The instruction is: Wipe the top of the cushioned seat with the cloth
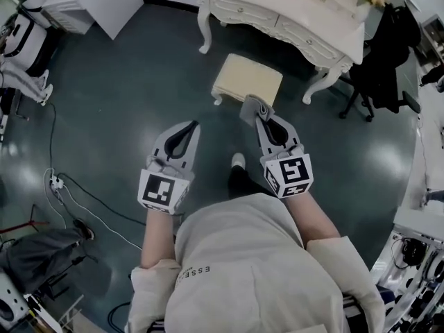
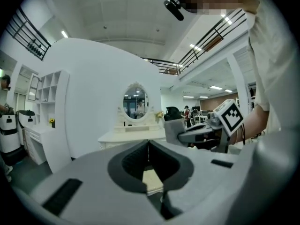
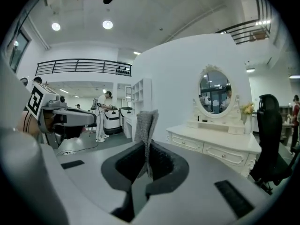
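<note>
**Inventory, largest first; clock directions per head view**

1. Floor (image 1: 139, 82): dark teal, glossy, fills most of the view. Cables (image 1: 76, 196) trail at approx. 8 o'clock.
2. Desk (image 1: 291, 19): white, carved legs, drawers. Sits at 12–1 o'clock, along top edge of view. Oval mirror (image 3: 213, 92) stands on it, per right gripper view.
3. Person (image 1: 236, 269): pale top, at 6 o'clock, both forearms reaching fwd.
4. Office chair (image 1: 385, 57): black, at approx. 2 o'clock, just beside desk's right end.
5. Cushioned seat (image 1: 246, 78): cream rectangular top on white legs. Stands on floor just in front of desk, at 12 o'clock from person. Long axis runs approx. 10–4 o'clock, roughly parallel w/ desk front.
6. L tongs (image 1: 193, 125): grey, marker cube at rear. At approx. 7 o'clock from seat, apart from it, pointing to approx. 1 o'clock. Jaws together at tips, nothing betw. them. A cream patch shows thru hollow behind tips in left gripper view.
7. R tongs (image 1: 259, 116): at approx. 5 o'clock from seat centre, by its near-right corner, pointing to approx. 11 o'clock. Jaws narrow, clamped on cloth.
8. Cloth (image 1: 251, 108): grey, knit texture, folded to a strip. Pinched at lower end, long axis in line w/ R tongs. Free end points fwd toward seat and stands upright above tips in right gripper view. Overlaps seat's near edge in head view. Contact w/ cushion: cannot tell.
</note>
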### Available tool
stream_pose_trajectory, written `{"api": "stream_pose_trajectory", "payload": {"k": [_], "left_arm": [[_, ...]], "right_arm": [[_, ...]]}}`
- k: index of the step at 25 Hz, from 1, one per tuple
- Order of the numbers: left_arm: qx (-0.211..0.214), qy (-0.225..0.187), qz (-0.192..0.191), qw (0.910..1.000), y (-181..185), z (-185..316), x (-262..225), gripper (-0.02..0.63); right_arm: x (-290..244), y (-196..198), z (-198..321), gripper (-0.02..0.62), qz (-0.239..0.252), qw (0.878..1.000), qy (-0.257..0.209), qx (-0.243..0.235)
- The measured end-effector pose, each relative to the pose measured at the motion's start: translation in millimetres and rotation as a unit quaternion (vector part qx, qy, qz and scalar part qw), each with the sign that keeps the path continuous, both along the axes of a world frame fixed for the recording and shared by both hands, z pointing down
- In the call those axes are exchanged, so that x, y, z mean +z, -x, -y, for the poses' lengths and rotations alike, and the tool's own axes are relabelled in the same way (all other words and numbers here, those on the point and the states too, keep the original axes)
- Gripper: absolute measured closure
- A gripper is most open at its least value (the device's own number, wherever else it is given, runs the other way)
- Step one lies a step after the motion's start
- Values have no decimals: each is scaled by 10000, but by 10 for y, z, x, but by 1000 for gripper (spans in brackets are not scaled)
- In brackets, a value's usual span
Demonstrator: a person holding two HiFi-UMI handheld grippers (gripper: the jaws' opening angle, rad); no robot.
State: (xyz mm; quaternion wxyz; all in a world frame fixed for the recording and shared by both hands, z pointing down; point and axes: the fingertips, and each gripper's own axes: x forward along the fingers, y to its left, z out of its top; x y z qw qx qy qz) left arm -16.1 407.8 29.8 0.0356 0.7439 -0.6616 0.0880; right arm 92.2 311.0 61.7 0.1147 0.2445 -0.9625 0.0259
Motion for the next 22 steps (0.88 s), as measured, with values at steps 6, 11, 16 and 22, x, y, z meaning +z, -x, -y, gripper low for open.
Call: {"api": "stream_pose_trajectory", "payload": {"k": [6,11,16,22], "left_arm": [[54,125,41,9999,179,1087,81,603],[170,104,60,9998,318,1780,116,603],[335,235,20,9992,441,2304,215,603],[684,446,-99,9966,726,2925,468,603]], "right_arm": [[18,150,1073,569,42,9999,43,94],[94,270,1695,569,-38,9998,17,192],[226,387,2160,569,-131,9994,175,275],[488,642,2635,569,-338,9971,402,545]]}}
